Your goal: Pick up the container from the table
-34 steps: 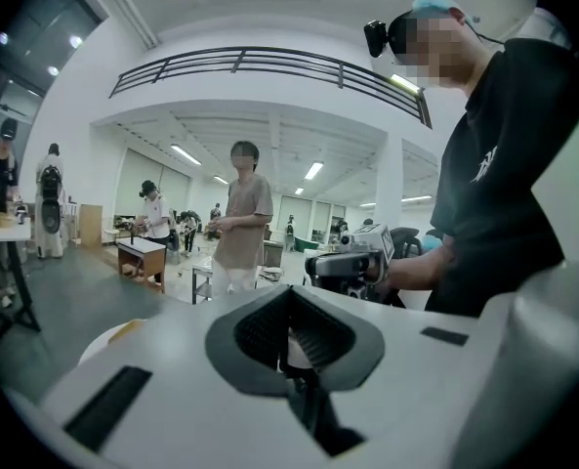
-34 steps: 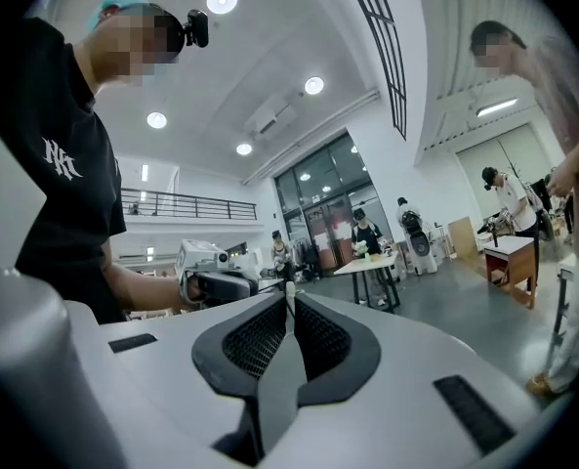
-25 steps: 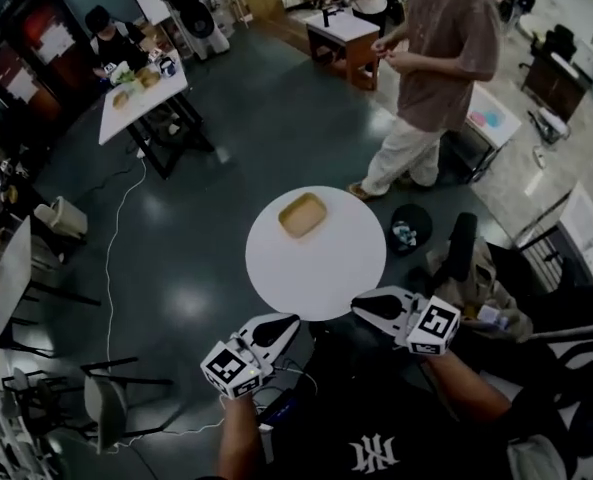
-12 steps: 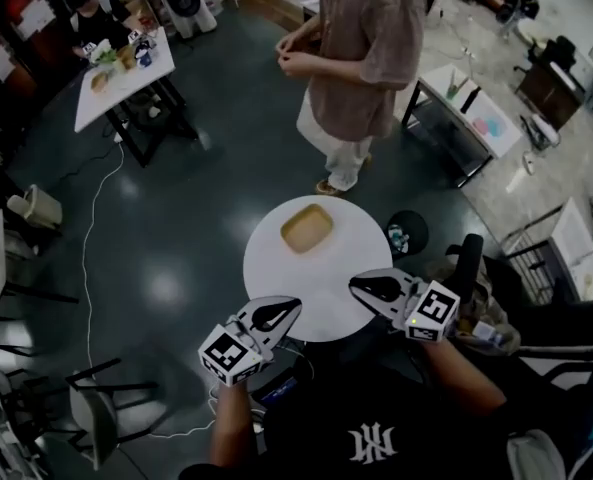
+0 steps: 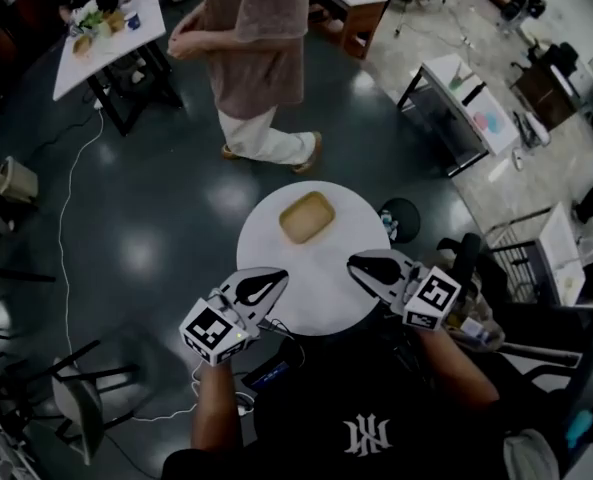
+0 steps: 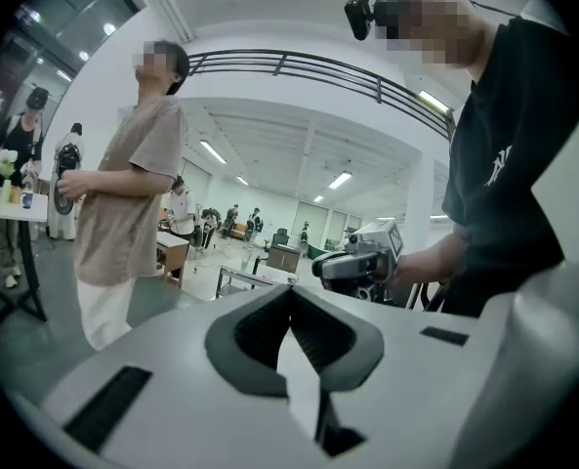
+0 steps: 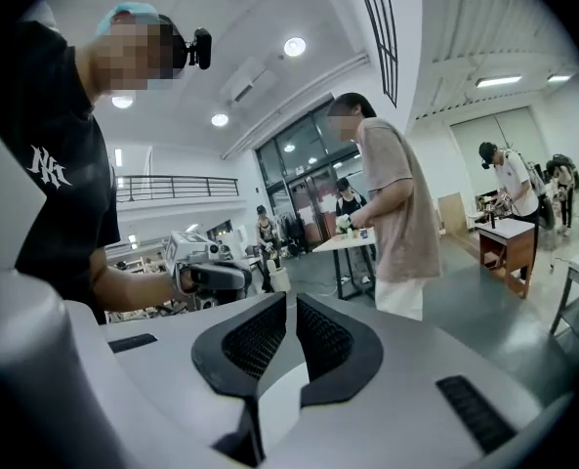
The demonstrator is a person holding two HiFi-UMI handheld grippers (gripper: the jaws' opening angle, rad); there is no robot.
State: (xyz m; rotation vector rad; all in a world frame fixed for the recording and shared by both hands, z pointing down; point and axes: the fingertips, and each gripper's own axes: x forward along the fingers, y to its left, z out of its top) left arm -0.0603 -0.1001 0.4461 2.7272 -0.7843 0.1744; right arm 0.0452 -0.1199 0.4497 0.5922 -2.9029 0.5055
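Observation:
A shallow tan container (image 5: 306, 217) lies on the far part of the small round white table (image 5: 321, 278). My left gripper (image 5: 279, 280) hovers at the table's near left edge, shut with nothing in it. My right gripper (image 5: 355, 261) is over the table's near right edge, also shut and holding nothing. Both point inward toward each other, well short of the container. In the left gripper view the jaws (image 6: 291, 296) meet, and the right gripper (image 6: 352, 262) shows opposite. In the right gripper view the tips (image 7: 291, 301) nearly touch, with the left gripper (image 7: 211, 274) beyond. The container is in neither gripper view.
A person in a brown shirt and light trousers (image 5: 251, 58) walks just beyond the table. A long white table with food (image 5: 106, 30) stands far left, a wooden desk (image 5: 351, 3) at the back, a white side table (image 5: 466, 108) at right. A cable (image 5: 71, 228) runs across the dark floor.
The person beyond the table has walked from right to left. Both grippers have moved forward onto the table's near edge and stayed shut.

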